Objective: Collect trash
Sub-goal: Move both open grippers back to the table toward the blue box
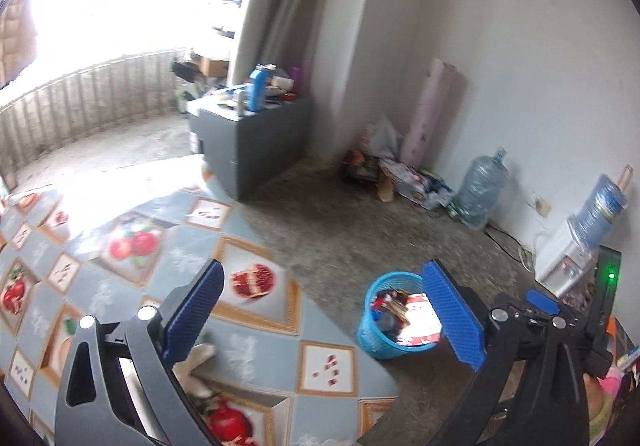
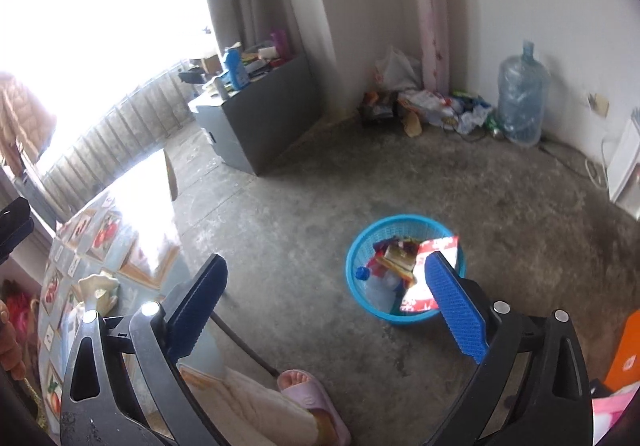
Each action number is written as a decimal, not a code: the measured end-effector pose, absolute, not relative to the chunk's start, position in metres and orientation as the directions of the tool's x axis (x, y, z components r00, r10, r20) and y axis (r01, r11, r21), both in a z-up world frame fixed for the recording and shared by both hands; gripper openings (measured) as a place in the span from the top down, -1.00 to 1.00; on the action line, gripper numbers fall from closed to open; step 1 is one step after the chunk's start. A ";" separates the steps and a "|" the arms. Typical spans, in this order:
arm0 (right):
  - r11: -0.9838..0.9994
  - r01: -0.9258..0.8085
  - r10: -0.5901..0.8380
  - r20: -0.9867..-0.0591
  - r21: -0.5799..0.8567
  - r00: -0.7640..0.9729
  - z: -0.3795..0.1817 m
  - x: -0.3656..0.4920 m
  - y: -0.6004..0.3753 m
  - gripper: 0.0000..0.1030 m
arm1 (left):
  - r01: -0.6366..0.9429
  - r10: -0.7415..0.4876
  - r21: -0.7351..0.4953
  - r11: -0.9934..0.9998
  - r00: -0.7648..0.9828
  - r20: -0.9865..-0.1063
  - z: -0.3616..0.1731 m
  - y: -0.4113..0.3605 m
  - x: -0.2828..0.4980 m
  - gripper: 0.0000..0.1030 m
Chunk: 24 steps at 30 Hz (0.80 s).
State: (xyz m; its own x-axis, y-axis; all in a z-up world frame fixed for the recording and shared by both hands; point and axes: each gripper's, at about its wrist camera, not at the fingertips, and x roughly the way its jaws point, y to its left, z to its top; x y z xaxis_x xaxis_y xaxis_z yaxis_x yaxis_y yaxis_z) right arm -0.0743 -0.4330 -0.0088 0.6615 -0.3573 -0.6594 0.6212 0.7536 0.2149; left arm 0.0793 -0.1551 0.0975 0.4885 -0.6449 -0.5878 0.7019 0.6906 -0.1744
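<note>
A: Blue basket (image 2: 404, 270) on the concrete floor (image 2: 520, 206), already holding a red-and-white wrapper (image 2: 434, 250), a plastic bottle with a blue cap (image 2: 370, 280) and other packets. Where do the jaws stand?

B: Right gripper (image 2: 332, 302) spread wide, nothing between the pads. Basket lies ahead of it and a little right, its near rim tucked just behind the right-hand fingertip. Left gripper (image 1: 320, 314) also wide open and empty, out over the table edge; in its view the basket (image 1: 394, 320) sits ahead and right, between the pads but down at floor level.

A: So which hand is nearer the basket?

B: The right, I'd judge; it hangs out over the floor close to the basket. The left is over the fruit-print tablecloth (image 1: 132, 246).

A: Anything left to collect?

B: A pale crumpled thing (image 1: 196, 362) lies on the cloth just behind the left gripper's left finger; partly hidden, long axis unclear. The right view shows a similar pale lump (image 2: 98, 288) at the table's edge. Probably the next pick, and the left hand is closer.

A: The room?

B: Grey cabinet (image 2: 256, 126) cluttered on top at the far side, curtain, bright window. Water jug (image 2: 522, 98) and a litter pile (image 2: 424, 106) against the far wall. A slippered foot (image 2: 310, 402) near the table.
</note>
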 end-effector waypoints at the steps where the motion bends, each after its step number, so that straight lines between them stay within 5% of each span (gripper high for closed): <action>1: 0.766 0.609 -0.357 -0.651 0.206 0.670 -0.006 -0.072 -0.426 -0.84 | 0.688 -0.636 -0.176 0.704 0.500 -0.588 0.098 -0.145 0.080 -0.89; 24: 0.897 0.439 -0.395 -0.547 -0.054 0.738 0.015 -0.035 -0.328 -0.84 | 0.460 -0.458 -0.169 0.872 0.642 -0.615 0.099 -0.037 0.095 -0.89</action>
